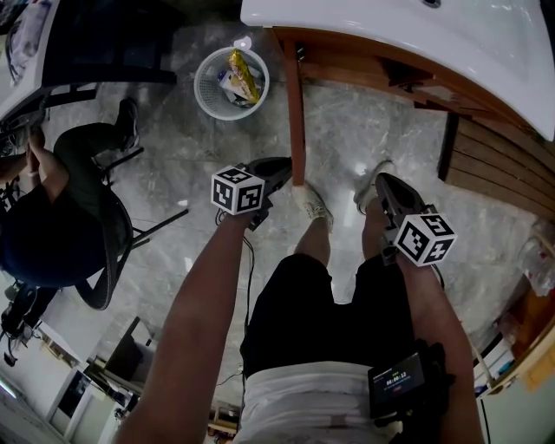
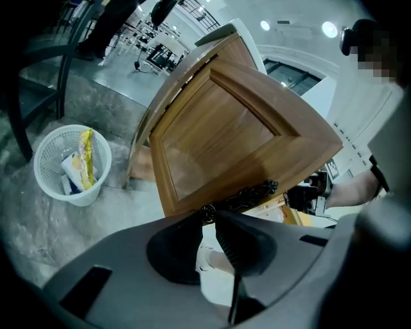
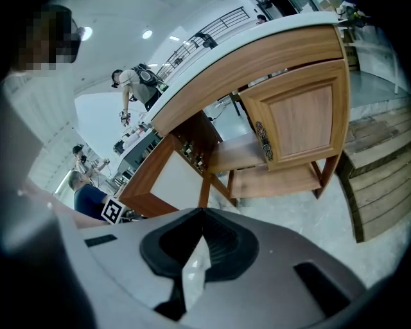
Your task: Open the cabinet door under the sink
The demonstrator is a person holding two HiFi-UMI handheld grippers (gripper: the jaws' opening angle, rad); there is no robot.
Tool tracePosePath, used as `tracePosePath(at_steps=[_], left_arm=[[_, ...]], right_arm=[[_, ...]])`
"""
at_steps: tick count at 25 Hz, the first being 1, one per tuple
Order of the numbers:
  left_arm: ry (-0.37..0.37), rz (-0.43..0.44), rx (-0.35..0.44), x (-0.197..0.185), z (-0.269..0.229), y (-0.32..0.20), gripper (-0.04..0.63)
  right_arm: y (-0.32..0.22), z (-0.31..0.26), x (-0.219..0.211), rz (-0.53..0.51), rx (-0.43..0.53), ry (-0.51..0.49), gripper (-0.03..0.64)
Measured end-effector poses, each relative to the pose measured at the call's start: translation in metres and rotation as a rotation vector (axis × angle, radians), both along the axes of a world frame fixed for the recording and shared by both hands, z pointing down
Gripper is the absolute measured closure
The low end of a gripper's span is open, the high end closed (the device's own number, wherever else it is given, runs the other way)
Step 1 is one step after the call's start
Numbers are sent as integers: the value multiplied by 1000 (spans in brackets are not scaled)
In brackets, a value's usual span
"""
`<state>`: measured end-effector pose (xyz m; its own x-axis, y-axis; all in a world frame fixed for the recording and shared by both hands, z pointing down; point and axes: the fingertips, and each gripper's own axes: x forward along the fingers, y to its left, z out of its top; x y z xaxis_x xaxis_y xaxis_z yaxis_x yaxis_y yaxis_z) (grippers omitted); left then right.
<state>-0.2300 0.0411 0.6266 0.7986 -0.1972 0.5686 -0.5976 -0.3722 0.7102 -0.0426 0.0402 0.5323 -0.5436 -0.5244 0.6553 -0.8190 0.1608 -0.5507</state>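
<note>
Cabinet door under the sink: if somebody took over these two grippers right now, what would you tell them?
Left gripper: jaws partly apart, tips at the end of the dark handle of the open cabinet door; whether they pinch it is unclear.
Right gripper: shut, empty, short of the cabinet.
Things: the door stands swung well out below the white sink; the second door beside the open compartment is closed.
Done: the door looks open.
Left: probably only to let go of the handle and draw the left gripper back.

bright, even light; fisheye edges dark, blurred.
</note>
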Motion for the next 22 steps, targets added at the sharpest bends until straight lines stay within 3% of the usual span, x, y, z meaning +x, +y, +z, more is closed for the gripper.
tracePosePath(at_steps=[12, 17, 22], left_arm=[[-43, -63, 1, -44, -2, 1, 537], [-79, -86, 43, -59, 0, -22, 535], [-136, -84, 69, -55, 2, -4, 532]], right_arm=[[7, -6, -9, -13, -3, 10, 603], [-14, -2, -22, -32, 36, -6, 603], [4, -5, -15, -26, 8, 24, 603]])
